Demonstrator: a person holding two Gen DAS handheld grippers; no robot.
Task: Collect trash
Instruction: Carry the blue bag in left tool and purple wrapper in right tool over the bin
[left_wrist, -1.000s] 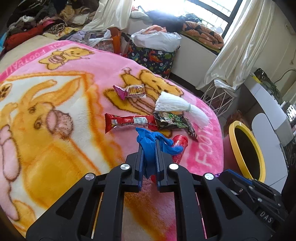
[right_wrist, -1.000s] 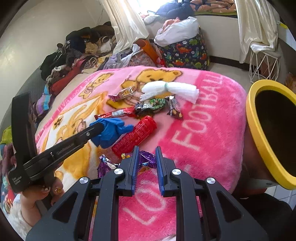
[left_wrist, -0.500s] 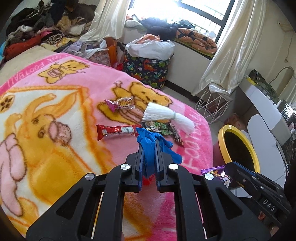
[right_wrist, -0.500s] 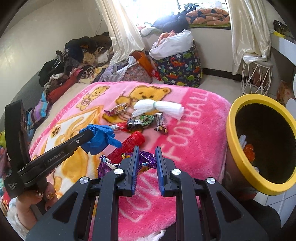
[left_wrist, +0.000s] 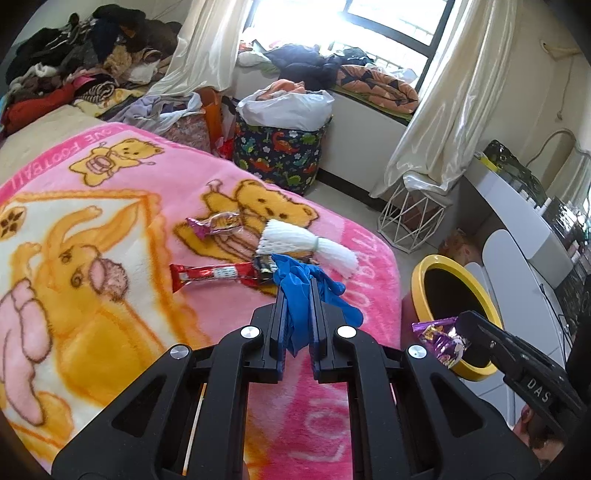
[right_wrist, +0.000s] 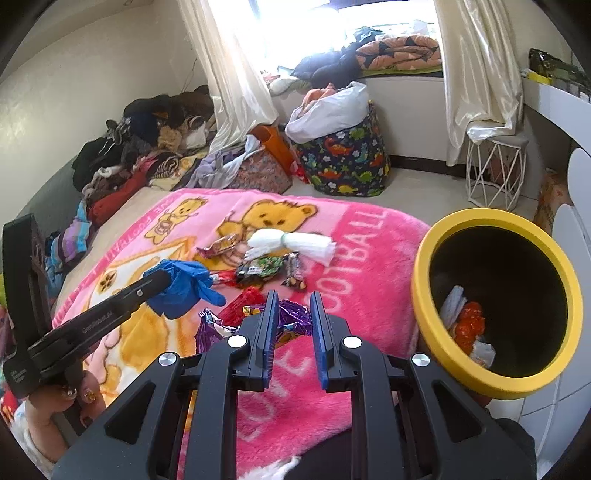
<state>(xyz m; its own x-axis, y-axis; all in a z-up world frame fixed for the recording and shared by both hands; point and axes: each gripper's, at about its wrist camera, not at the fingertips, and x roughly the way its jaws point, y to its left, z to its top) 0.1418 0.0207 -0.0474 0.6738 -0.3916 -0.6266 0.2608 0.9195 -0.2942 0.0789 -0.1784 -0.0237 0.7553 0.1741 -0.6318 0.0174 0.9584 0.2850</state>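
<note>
My left gripper is shut on a blue glove and holds it above the pink blanket; the glove also shows in the right wrist view. My right gripper is shut on a purple wrapper, seen in the left wrist view just before the yellow-rimmed bin. The bin stands right of the bed with some trash inside. On the blanket lie a white foam net, a red wrapper, a pink candy wrapper and a red bottle.
A dinosaur-print hamper and a white wire stool stand on the floor beyond the bed. Clothes are piled at the back left. A white desk runs along the right wall.
Both grippers have lifted away from the blanket with their loads. The right gripper and purple wrapper have moved toward the bin, which now looms larger in the right wrist view.
</note>
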